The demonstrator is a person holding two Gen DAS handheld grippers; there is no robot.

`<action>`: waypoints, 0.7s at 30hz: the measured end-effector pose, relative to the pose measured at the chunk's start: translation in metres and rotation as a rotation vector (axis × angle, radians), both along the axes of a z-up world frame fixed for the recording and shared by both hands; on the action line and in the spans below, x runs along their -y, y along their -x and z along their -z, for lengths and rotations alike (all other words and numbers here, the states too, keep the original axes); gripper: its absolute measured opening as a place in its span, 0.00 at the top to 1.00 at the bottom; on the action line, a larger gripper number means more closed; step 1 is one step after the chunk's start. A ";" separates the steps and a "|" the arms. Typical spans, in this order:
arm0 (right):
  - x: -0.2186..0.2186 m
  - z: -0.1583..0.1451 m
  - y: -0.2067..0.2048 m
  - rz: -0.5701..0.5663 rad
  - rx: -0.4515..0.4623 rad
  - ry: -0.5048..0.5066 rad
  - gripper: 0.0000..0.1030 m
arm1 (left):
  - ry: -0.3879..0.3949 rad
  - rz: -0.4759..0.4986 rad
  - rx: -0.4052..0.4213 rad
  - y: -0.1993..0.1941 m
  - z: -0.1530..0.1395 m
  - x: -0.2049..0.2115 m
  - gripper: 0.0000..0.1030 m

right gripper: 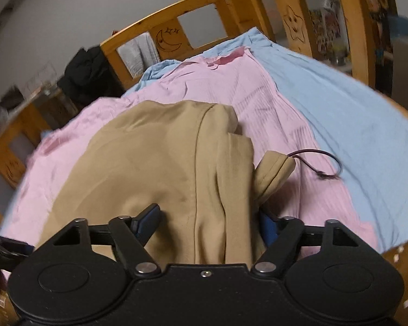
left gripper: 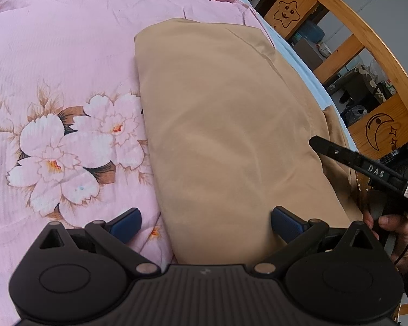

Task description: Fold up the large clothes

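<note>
Nearest the left camera, the left gripper [left gripper: 205,224] stands with its jaws wide apart, blue pads [left gripper: 287,224] straddling the near edge of the tan garment [left gripper: 225,125]; nothing is clamped. The garment lies folded into a long, smooth panel on the pink floral quilt [left gripper: 68,81], running from between the pads straight ahead and away.

Long axis: along the line the left gripper points, near end under the jaws, far end a rounded fold well ahead.

The right gripper [right gripper: 209,221] has its jaws part-way apart, with bunched layers of the garment and a seam ridge between them. The left pad [right gripper: 147,221] seems clear of the cloth; the right one is mostly hidden behind the folds, so a firm grip cannot be confirmed. A loose cuff [right gripper: 274,171] sticks out ahead and to its right, with a dark cord [right gripper: 326,163] beyond it.

Step in hand, judged: taking up the thick side edge for another fold.

Next move calls for: clamping all layers, then carrying them across without dragging the smooth panel.
</note>
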State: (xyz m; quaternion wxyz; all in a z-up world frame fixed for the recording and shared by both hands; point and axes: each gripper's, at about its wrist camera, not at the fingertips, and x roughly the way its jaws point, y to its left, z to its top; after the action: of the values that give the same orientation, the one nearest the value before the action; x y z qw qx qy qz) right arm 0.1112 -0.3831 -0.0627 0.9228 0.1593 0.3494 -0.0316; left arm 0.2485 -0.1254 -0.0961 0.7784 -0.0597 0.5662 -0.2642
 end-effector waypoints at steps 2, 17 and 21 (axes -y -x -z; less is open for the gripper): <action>-0.006 0.001 0.003 -0.014 0.002 0.045 0.37 | -0.001 -0.001 0.000 0.000 0.000 0.000 0.00; -0.008 0.002 0.003 -0.015 -0.011 0.063 0.38 | -0.019 0.038 0.046 -0.013 -0.013 0.005 0.01; -0.007 0.003 0.003 0.000 -0.004 0.044 0.38 | 0.010 0.023 0.102 -0.031 -0.022 -0.004 0.01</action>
State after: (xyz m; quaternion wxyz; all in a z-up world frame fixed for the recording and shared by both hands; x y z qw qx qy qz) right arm 0.1084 -0.3763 -0.0659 0.9254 0.1388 0.3503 -0.0397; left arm 0.2798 -0.1216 -0.0740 0.8030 -0.0437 0.5251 -0.2786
